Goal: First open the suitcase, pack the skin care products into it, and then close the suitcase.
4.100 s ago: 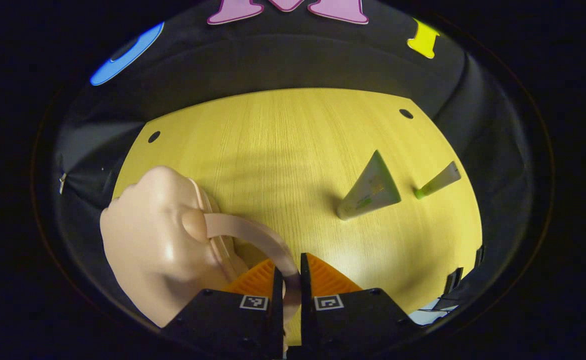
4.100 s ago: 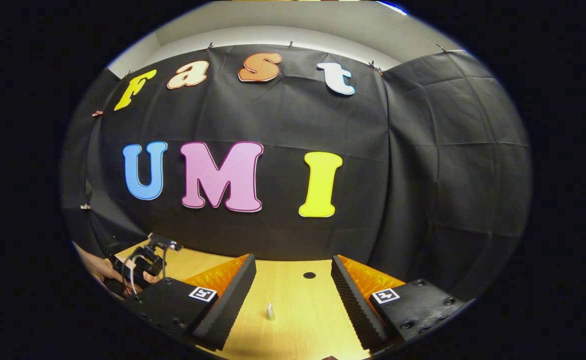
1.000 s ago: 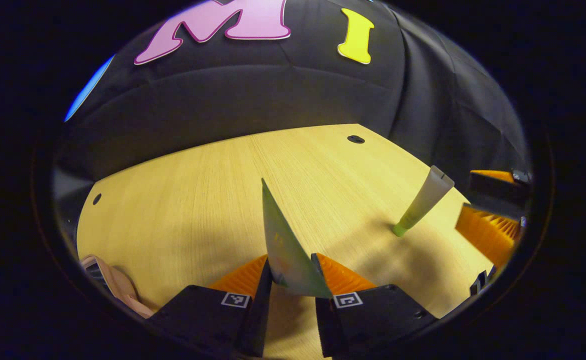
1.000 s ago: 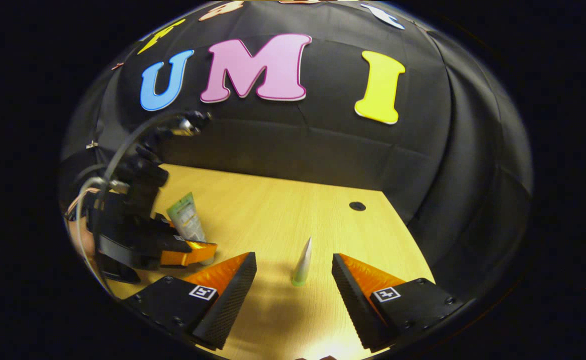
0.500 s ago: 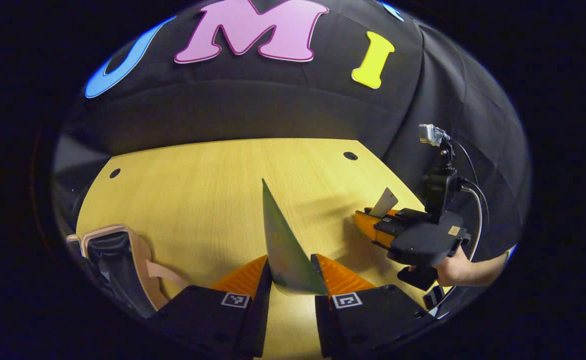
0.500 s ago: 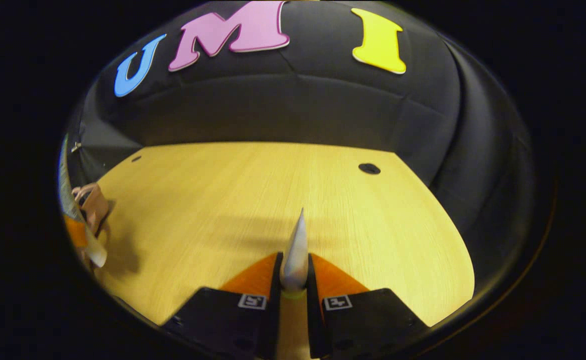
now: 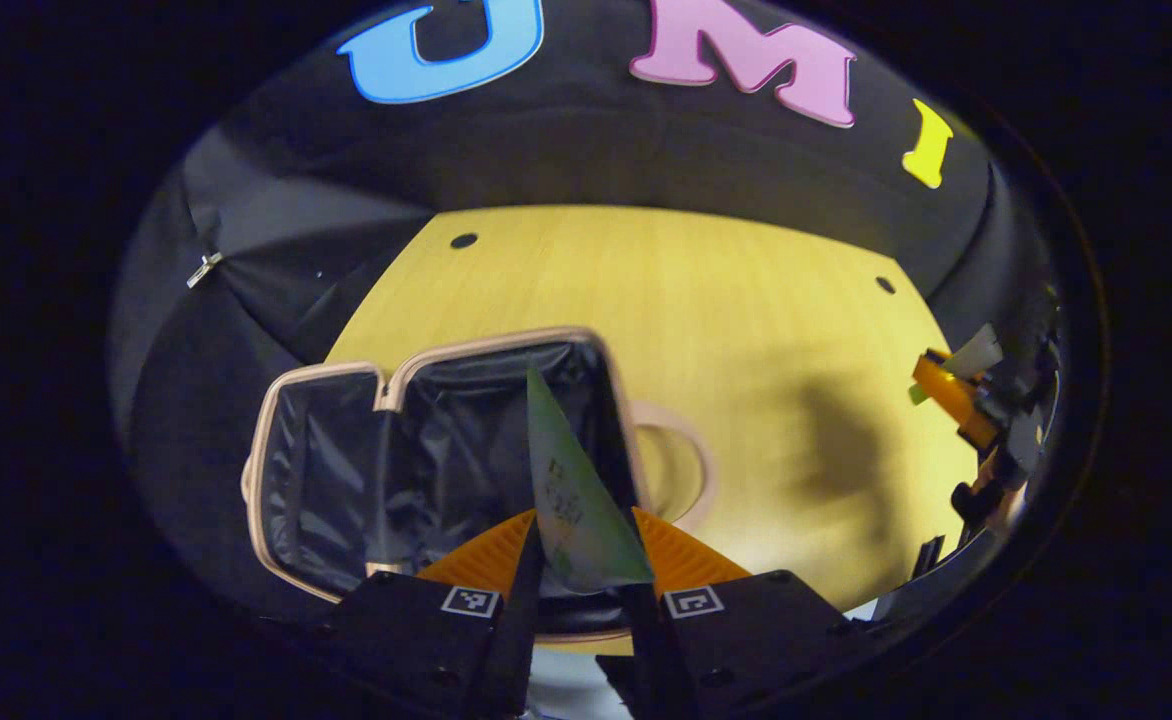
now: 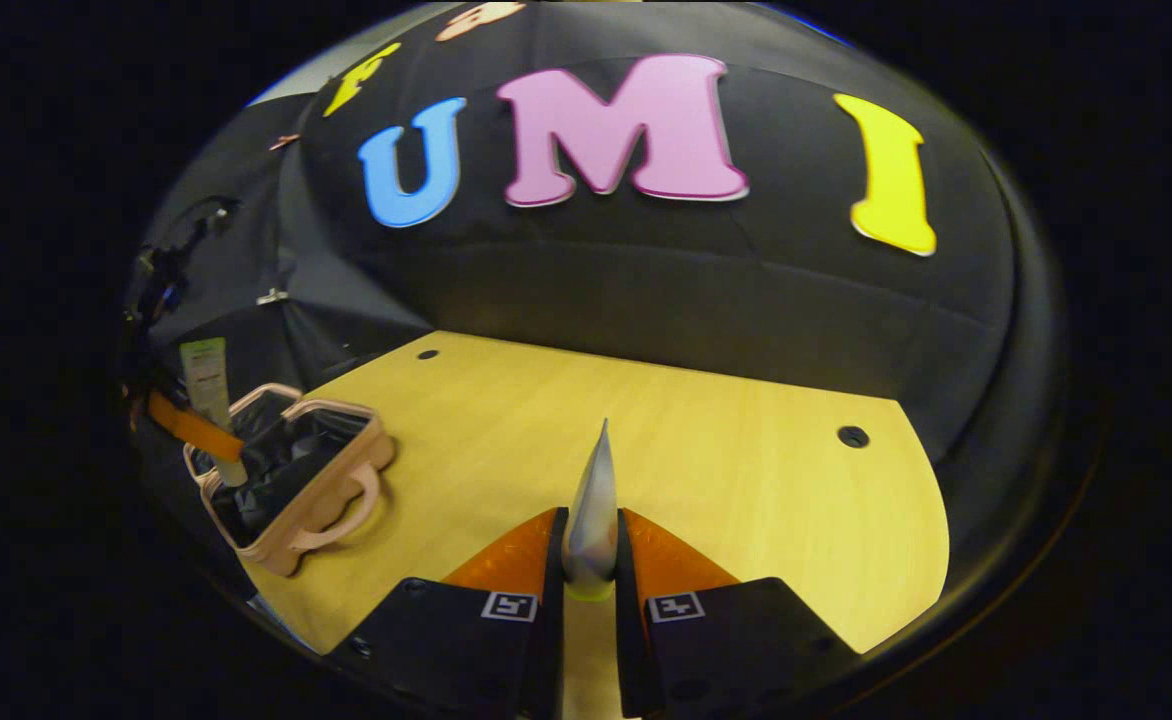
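Left gripper view: left tool (image 7: 578,560) pinches a wide green-and-white cream tube (image 7: 566,490), both fingers pressing its lower part, flat crimped end pointing away from the camera. Tube hangs over the open suitcase (image 7: 346,470), small, pink-beige shell, dark lining, both halves lying flat on the near left part of the yellow desk (image 7: 746,300). Looped handle (image 7: 681,470) sticks out to the right side of the case. Nothing seen inside the lining yet, though the near part is hidden behind the tool. Far right edge: the other tool with a slim tube, blurred.

Right gripper view: right tool (image 8: 588,570) pressed together on a slim pale tube (image 8: 594,510) with a green cap, held above the desk near its middle, well apart from the suitcase (image 8: 291,490) at the left. There the left tool holds its tube upright, its lower end low in the open case; cannot tell if it touches the lining.

Progress, as judged: opening done. Packing is under way: first tube at the case but not released, second lifted but not carried over. Left: drop both tubes in, fold the lid half over, close it. Roughly the midpoint.
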### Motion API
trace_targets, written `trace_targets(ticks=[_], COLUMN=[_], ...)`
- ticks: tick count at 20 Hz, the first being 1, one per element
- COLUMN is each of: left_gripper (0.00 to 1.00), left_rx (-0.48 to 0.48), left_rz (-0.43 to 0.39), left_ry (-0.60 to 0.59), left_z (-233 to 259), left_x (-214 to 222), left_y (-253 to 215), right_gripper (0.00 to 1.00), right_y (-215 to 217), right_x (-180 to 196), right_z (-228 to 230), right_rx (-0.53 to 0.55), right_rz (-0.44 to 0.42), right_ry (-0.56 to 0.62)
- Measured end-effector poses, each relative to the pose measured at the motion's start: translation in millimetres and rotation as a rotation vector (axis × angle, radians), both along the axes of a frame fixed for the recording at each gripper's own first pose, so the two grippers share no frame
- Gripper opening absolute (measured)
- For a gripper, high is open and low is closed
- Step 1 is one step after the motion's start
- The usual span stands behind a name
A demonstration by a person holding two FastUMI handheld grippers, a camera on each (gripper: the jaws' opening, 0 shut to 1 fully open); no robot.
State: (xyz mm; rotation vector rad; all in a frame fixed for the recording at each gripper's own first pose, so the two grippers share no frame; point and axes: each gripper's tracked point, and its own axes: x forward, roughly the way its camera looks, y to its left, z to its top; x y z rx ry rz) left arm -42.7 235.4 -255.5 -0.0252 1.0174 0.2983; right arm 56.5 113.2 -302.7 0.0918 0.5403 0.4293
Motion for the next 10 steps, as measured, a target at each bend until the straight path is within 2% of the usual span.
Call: trace_targets(ticks=[1,2,4,5,6,7,8,9,10], left_gripper=[0.45,0.45,0.46,0.46,0.48,0.42,0.46,0.46,0.51], left_rx=[-0.018,-0.062,-0.139,-0.153,-0.165,-0.173,-0.182,-0.209,-0.222], left_rz=[0.017,0.029,0.066,0.068,0.067,0.074,0.099,0.092,0.069], left_ry=[0.054,0.116,0.252,0.283,0.299,0.319,0.336,0.318,0.288], left_z=[-13.5,-32.0,-80.1,-94.7,-105.9,-114.6,-124.7,-125.4,-121.3], left_x=[-8.3,-16.5,-26.8,-30.7,-34.4,-35.9,-40.0,-40.5,-39.7], left_y=[17.1,28.9,52.1,59.5,64.2,69.9,80.0,79.6,79.1], right_gripper=[0.29,0.25,0.25,0.25,0.25,0.25,0.25,0.25,0.25], right_y=[12.3,22.5,52.7,69.0,81.8,101.1,123.8,143.5,158.2], right_x=[-13.5,-24.5,-39.6,-45.7,-49.9,-58.1,-64.2,-70.2,-74.4], right_z=[0.0,2.4,15.4,17.4,18.9,19.3,23.0,26.1,28.4], right_rx=[0.002,-0.003,0.004,-0.003,-0.007,0.010,0.040,0.049,0.051], right_rz=[0.026,0.032,0.038,0.048,0.055,0.057,0.049,0.060,0.073], right_ry=[0.015,0.023,0.033,0.038,0.049,0.087,0.122,0.149,0.161])
